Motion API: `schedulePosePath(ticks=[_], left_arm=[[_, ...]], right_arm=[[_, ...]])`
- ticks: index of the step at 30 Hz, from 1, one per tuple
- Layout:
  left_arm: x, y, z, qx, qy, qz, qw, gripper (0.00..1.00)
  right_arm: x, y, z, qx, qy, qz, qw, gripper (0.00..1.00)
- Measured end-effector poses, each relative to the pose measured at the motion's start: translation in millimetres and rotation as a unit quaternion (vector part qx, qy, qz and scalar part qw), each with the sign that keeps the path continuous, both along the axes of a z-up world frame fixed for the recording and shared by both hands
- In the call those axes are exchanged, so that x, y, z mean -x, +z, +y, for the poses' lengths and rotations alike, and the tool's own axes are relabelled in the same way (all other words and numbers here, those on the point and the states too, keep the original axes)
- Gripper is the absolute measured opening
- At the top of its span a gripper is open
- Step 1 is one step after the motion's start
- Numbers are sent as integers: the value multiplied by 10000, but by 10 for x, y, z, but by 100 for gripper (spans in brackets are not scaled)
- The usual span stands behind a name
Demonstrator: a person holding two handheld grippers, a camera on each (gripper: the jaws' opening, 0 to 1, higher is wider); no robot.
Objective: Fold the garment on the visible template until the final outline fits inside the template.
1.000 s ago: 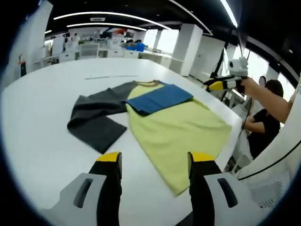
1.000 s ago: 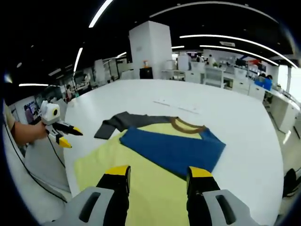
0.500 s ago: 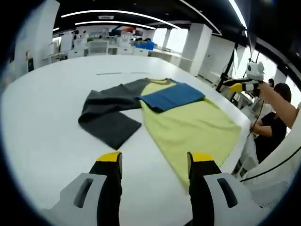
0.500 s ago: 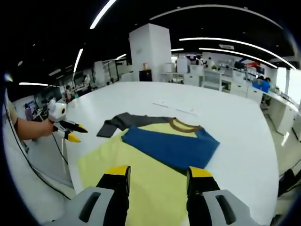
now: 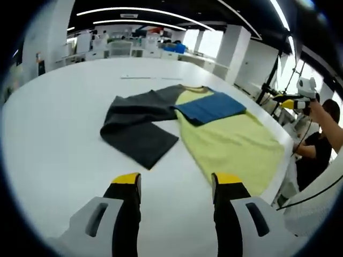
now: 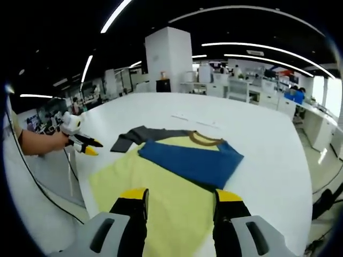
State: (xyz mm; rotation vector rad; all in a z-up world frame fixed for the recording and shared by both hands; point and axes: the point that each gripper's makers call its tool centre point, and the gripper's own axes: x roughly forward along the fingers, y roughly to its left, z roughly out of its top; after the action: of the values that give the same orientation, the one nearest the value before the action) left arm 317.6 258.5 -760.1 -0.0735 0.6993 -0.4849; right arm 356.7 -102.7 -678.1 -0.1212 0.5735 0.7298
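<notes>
Yellow cloth makes up the body of the shirt [image 5: 236,147], which lies flat on my white desk [image 5: 53,139]. I take the shirt as my landmark. Its blue sleeve [image 5: 211,107] is folded in across the chest, just below the brown collar [image 6: 206,139]. Its dark grey sleeve [image 5: 139,128] lies spread out to the side, bent back on itself, resting on bare desk beside the yellow body.

In the left gripper view, my left gripper [image 5: 174,184] hangs above the desk on the grey-sleeve side of the shirt, short of the hem. Its yellow-tipped jaws stand well apart and hold nothing. Past the far edge of the shirt, my right gripper [image 5: 286,100] shows in a hand, off beyond the desk's edge.

In the right gripper view, my right gripper [image 6: 179,198] is over the yellow body, near the hem, with the blue sleeve just ahead of it. Its jaws are spread wide too, with nothing between them; I cannot tell whether the tips touch the cloth. To the shirt's side in this view, off the desk edge, the left gripper [image 6: 88,147] is held out by a hand, its two tips parted.

Two thin strips [image 6: 201,122] lie on the desk beyond the collar. I cannot make out any template outline around the shirt.
</notes>
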Motion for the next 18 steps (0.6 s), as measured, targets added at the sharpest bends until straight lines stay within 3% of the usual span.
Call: schedulePosePath(ticks=[9,18], left_arm=[[-168,-42,153,77,355,50,9993,43],[-352,-55,190,-136,399,33,9991,36]], right_arm=[[102,-56,-96,16,-89,80,9999,46],[140,-89,-178,12,-176,121,9998,46]])
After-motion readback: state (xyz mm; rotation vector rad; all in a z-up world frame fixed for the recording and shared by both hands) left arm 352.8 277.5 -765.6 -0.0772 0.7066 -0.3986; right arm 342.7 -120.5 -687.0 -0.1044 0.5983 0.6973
